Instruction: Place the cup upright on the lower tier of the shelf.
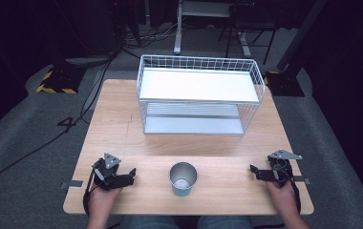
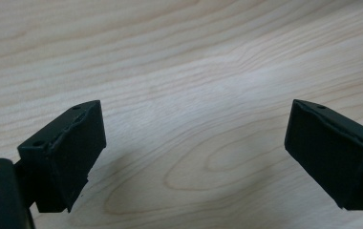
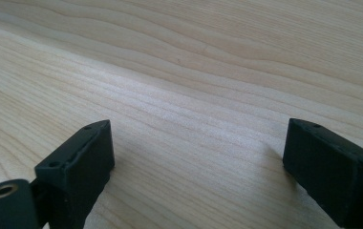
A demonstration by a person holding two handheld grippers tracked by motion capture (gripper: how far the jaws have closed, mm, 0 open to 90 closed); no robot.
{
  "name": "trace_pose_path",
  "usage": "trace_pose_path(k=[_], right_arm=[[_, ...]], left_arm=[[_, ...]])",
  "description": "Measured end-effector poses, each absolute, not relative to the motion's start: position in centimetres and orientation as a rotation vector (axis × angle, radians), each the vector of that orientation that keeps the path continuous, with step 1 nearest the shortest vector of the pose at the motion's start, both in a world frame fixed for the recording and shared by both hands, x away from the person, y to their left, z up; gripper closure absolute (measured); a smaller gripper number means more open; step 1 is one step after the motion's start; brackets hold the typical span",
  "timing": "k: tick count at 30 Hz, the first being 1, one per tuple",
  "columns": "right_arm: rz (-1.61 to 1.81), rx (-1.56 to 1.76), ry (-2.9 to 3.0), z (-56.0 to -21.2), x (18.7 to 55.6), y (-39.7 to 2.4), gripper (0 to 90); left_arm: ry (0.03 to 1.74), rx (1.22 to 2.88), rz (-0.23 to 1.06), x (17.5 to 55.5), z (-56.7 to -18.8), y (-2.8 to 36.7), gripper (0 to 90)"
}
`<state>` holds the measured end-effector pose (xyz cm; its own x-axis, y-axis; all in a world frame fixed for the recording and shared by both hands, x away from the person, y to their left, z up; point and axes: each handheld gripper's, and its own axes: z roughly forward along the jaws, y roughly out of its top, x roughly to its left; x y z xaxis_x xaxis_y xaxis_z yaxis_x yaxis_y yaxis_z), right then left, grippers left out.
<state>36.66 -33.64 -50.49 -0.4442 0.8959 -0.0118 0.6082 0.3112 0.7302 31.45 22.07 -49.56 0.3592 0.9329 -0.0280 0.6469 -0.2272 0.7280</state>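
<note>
From the high view we see a light wooden table [image 1: 122, 129] with a teal metal cup [image 1: 183, 179] standing upright near its front edge, midway between the two hands. The left gripper [image 1: 131, 175], black with a grey three-cornered plate on top, rests low over the table to the left of the cup, apart from it, its tips pointing toward the cup. The right gripper [image 1: 254, 171] sits to the right of the cup, farther from it, its tips also pointing inward. A white wire basket rack with two shelves [image 1: 198, 95] stands at the far half of the table, well apart from the cup.

In the left gripper view we look along the left gripper [image 2: 195, 152]; its two black jaws stand spread wide, with bare wood grain between them.

In the right gripper view the right gripper [image 3: 198, 162] likewise has its jaws spread wide apart, with bare wood between them.
</note>
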Motion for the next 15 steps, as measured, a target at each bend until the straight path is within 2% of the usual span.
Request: trace_pose_path(k=[4, 9, 15], right_arm=[[0.931, 1.334, 2.167, -50.5, 36.7, -33.6, 10.1], [0.931, 1.333, 2.167, -50.5, 36.7, -33.6, 10.1], [0.931, 1.333, 2.167, -50.5, 36.7, -33.6, 10.2]], left_arm=[[1.302, 1.884, 0.608, 29.6, -48.5, 20.6, 8.2], [1.247, 1.828, 0.61, 27.7, -47.8, 19.5, 8.5], [1.17, 1.839, 0.588, 25.4, -47.7, 18.1, 9.1]])
